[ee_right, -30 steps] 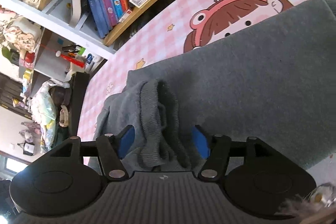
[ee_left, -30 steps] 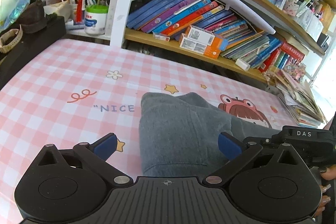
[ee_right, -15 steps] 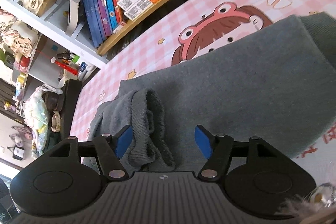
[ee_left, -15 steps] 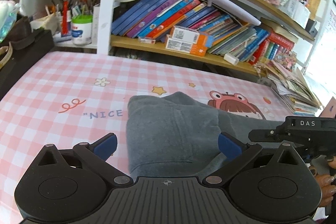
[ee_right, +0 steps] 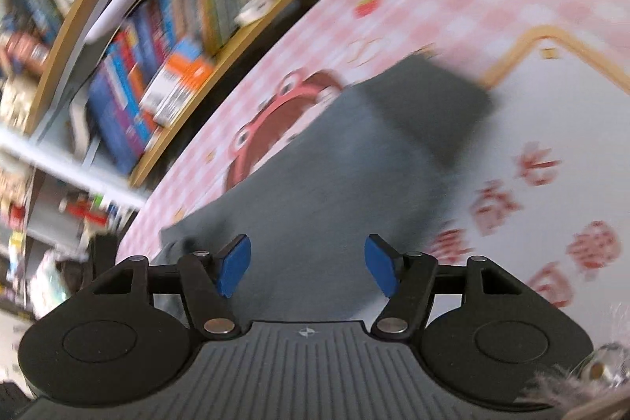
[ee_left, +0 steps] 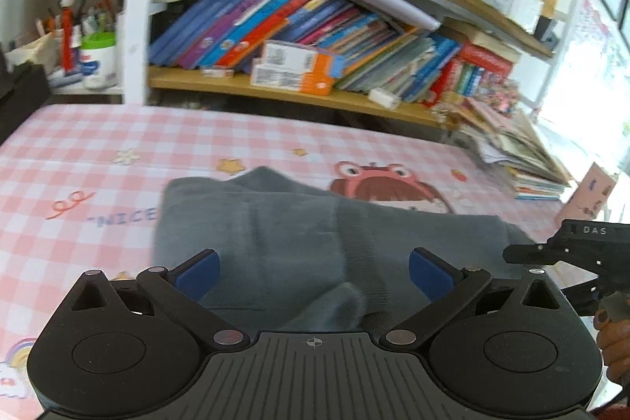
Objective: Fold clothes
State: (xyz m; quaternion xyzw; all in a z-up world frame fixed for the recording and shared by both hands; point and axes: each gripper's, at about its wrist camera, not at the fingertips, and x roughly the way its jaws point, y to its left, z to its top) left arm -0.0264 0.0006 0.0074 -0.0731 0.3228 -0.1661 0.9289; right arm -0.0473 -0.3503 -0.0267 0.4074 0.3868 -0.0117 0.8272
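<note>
A grey knit garment (ee_left: 275,235) lies partly folded on the pink checked tablecloth (ee_left: 78,152). A bunched sleeve end (ee_left: 334,306) sits just before my left gripper (ee_left: 314,274), which hovers open over the fabric and holds nothing. In the right wrist view the same garment (ee_right: 334,176) stretches away to its darker ribbed hem (ee_right: 433,113). My right gripper (ee_right: 308,267) hangs above the cloth, its jaws closing slightly, with the pads apart and nothing pinched. That view is blurred by motion.
A bookshelf (ee_left: 315,93) packed with books runs along the table's far side. A pile of magazines (ee_left: 512,160) lies at the right end and a pen pot (ee_left: 98,58) at the left. The right tool's black housing (ee_left: 579,247) and a hand (ee_left: 614,333) show at right.
The right gripper has swept along the garment, away from the bunched sleeve toward the hem end. The left gripper has shifted so that more of the garment and table shows.
</note>
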